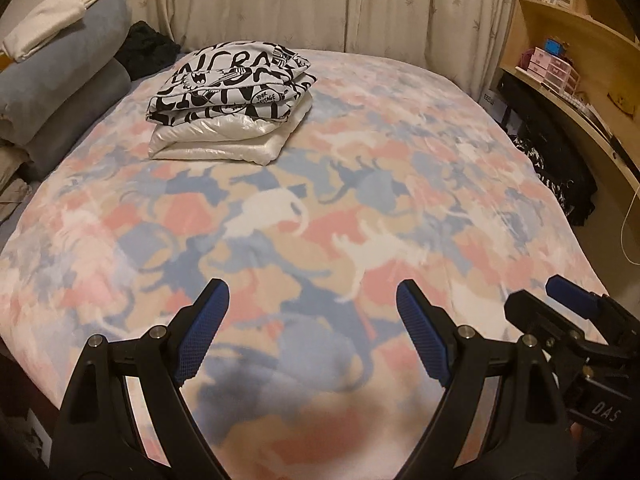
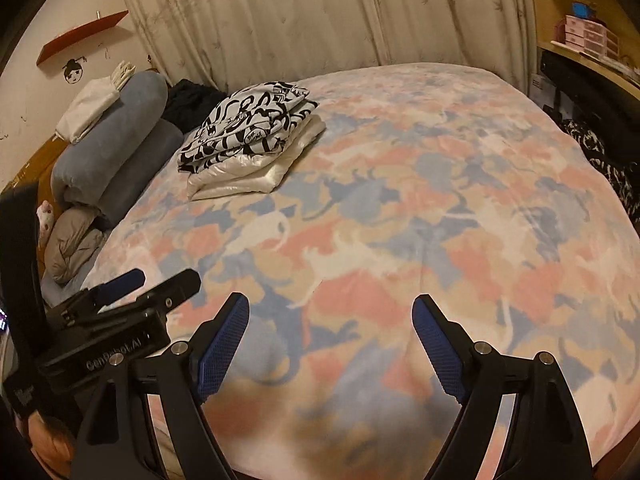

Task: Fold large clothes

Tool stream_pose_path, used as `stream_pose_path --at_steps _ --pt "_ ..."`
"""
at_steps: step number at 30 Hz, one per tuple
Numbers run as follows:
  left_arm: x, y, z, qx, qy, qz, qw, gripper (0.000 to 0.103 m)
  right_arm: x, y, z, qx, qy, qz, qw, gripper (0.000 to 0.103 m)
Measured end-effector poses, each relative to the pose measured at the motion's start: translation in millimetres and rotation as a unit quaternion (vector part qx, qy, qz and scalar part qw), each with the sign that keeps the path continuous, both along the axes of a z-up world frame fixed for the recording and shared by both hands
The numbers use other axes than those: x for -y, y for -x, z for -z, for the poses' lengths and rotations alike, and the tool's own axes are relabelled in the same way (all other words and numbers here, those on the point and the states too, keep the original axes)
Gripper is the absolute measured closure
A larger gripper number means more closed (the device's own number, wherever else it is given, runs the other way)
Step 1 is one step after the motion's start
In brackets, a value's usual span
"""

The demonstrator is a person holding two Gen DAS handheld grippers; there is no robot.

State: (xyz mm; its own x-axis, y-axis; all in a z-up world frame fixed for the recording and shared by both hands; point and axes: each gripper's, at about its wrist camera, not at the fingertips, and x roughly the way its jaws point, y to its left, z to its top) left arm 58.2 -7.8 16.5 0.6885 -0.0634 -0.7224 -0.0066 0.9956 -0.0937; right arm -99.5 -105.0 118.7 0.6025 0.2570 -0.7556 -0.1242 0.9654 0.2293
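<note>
both tongs are held spread and empty above the near part of the bed [image 1: 460,184] — the left gripper [image 1: 312,316] and the right gripper [image 2: 330,330] side by side, nothing pinched between the blue pads [image 1: 206,332]. two folded garments are stacked toward the far left of the patterned blanket: a black-and-white printed garment [image 1: 236,80] laid on top of a glossy white padded garment [image 1: 216,140]. both are well apart from the tongs. no unfolded garment is seen spread on the blanket; dark clothing [image 1: 556,176] is heaped at the right edge of the bed, and it may be what is taken next. the white piece is judged puffy, light and slippery, likely to spring open unless pressed flat. soft cloth of this kind is best gripped at a hem or shoulder seam — one corner per tong — so it hangs evenly.
</note>
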Motion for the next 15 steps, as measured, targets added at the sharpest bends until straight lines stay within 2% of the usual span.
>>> stream_pose_path --at_steps 5,15 --pt "1.3 7.2 -8.4 0.004 0.0 0.011 0.9999 0.019 -0.5 11.2 -7.5 0.01 0.018 -0.004 1.0 0.018" --pt "1.2 18.3 -10.6 -0.002 -0.002 0.002 1.0 0.019 -0.2 7.1 -13.0 0.011 0.015 -0.005 1.0 0.018"
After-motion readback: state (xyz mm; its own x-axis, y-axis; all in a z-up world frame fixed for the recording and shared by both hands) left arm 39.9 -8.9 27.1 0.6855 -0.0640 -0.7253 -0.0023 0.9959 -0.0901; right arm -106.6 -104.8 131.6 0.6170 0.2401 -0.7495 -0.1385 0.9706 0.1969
